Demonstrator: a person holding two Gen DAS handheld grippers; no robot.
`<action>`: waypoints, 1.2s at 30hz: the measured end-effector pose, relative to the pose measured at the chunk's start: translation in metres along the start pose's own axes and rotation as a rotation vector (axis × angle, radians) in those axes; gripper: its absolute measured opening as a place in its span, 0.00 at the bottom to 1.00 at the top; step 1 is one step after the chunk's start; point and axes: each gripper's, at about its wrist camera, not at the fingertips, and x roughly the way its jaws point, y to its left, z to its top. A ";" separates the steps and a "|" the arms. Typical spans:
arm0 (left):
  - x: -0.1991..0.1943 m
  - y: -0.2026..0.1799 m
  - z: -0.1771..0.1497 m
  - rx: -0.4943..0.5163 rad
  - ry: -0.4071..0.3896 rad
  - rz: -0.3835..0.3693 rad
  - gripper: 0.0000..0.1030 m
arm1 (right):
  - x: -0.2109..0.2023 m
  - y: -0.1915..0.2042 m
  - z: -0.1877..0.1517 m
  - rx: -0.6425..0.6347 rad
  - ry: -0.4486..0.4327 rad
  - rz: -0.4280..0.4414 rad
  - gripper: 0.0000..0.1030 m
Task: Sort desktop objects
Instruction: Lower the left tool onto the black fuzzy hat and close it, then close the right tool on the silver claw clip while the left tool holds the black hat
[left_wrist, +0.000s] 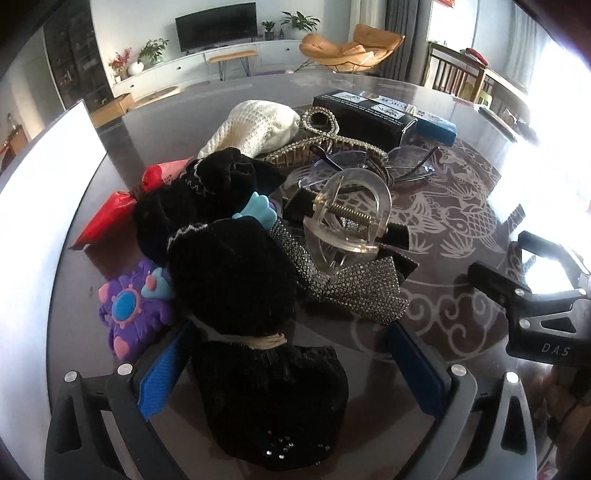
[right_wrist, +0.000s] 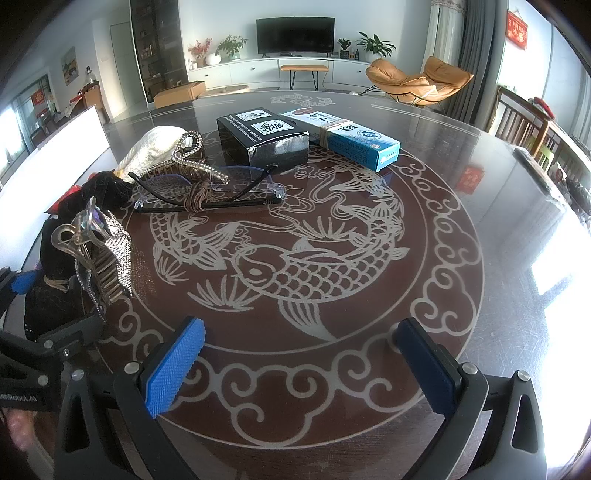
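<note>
Left gripper (left_wrist: 291, 365): jaws spread wide, black velvet bow (left_wrist: 258, 332) lying between pads, not pinched. Purple toy (left_wrist: 129, 314) at 9 o'clock of bow; clear claw clip (left_wrist: 347, 221) at 1 o'clock, atop rhinestone bow (left_wrist: 351, 288). Right gripper (right_wrist: 306, 365): jaws parted, empty, over table (right_wrist: 517, 221). Glasses (right_wrist: 221, 184) at 11 o'clock, black box (right_wrist: 264, 138) at 12.

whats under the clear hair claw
The clear hair claw rests on a rhinestone bow, with a black velvet piece showing behind. Whatever lies beneath the bow is covered.
</note>
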 end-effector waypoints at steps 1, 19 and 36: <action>0.000 0.000 0.000 0.005 0.000 -0.002 1.00 | 0.000 0.000 0.000 0.000 0.000 0.000 1.00; -0.003 0.002 -0.005 0.009 -0.020 -0.003 1.00 | 0.000 0.000 0.000 0.000 0.000 0.000 1.00; -0.033 0.010 -0.039 -0.006 -0.073 0.008 0.47 | 0.000 0.000 0.000 0.000 0.000 0.000 1.00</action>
